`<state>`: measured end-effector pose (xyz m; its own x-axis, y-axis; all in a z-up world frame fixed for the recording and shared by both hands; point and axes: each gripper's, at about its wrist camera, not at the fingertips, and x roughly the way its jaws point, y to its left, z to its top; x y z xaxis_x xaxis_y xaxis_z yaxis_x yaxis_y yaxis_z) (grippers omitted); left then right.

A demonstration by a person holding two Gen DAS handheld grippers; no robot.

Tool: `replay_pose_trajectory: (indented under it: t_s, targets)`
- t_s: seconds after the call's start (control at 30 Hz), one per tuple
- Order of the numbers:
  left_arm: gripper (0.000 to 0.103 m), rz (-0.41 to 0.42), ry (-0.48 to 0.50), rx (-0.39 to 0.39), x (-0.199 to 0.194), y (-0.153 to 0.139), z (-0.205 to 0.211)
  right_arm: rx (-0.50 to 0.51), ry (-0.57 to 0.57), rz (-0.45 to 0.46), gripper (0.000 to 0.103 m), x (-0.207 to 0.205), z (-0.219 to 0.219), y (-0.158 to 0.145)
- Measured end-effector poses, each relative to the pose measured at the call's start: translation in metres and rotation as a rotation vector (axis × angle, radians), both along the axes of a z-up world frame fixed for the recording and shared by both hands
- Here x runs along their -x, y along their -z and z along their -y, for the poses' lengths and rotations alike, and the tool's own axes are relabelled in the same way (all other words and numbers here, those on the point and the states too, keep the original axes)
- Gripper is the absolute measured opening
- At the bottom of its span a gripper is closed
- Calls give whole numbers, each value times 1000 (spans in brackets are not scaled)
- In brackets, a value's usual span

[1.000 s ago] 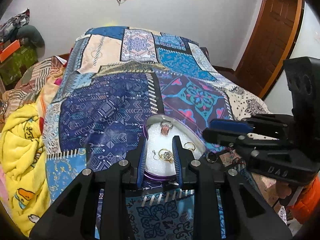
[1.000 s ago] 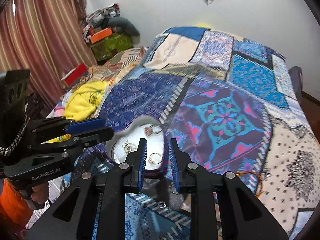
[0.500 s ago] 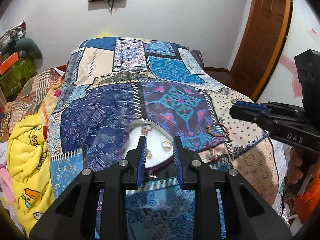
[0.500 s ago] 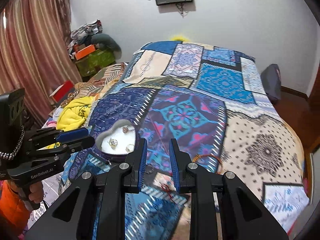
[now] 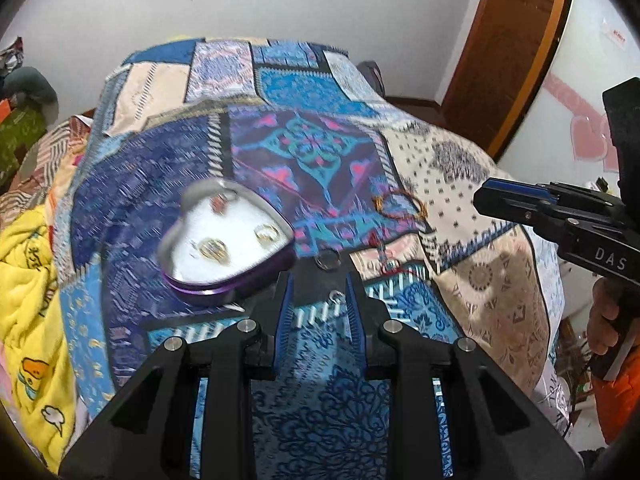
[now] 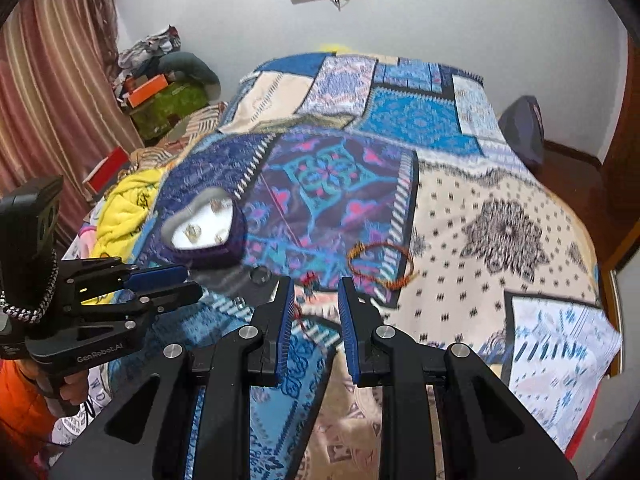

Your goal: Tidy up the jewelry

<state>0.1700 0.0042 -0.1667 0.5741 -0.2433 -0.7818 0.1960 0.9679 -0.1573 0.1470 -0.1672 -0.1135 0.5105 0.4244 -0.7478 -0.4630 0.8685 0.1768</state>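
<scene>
A purple heart-shaped jewelry box (image 5: pixel 224 236) with a white lining lies open on the patchwork bedspread; several rings sit in it. It also shows in the right wrist view (image 6: pixel 202 226). A loose ring (image 5: pixel 328 259) lies just right of the box, a small silver ring (image 5: pixel 335 295) nearer me. An orange cord bracelet (image 6: pixel 380 258) and a red thread piece (image 6: pixel 308 280) lie further right. My left gripper (image 5: pixel 320 292) is open and empty, above the small ring. My right gripper (image 6: pixel 314 292) is open and empty, near the red thread.
A yellow blanket (image 5: pixel 28 264) is bunched at the bed's left side. Boxes and clothes (image 6: pixel 160 96) pile by the curtain. A wooden door (image 5: pixel 516 40) stands at the right, a dark cushion (image 6: pixel 520 128) beside the bed's far right edge.
Both grippers have pulled back from the heart box and shifted right. The box, once between the left fingers, is now left of them. Both stay open and empty.
</scene>
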Motion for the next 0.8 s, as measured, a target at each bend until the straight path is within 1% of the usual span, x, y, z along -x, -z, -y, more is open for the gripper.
replay_pose_trajectory:
  t_s: [0.2,0.37,0.5,0.63,0.73,0.8]
  targets:
    - [25,-72,42,-5,-7,27,15,4,-8,-37,20,2,0,16]
    - [25,-113,60,-12,-14,45,22,7,-19,-60,20,1,-3,25]
    - [25,-99,60,-18,-19,48,25,12,-33,-70,20,-1,-6,30]
    - [25,-90,43,1,-24,53,24,12,-43,-77,20,-3,-9,33]
    - [20,-73,42,-30,-23,55,28,7,-52,-88,20,-5,-12,36]
    - [12,-65,40,-50,-23,55,29,9,-59,-93,20,-6,-15,38]
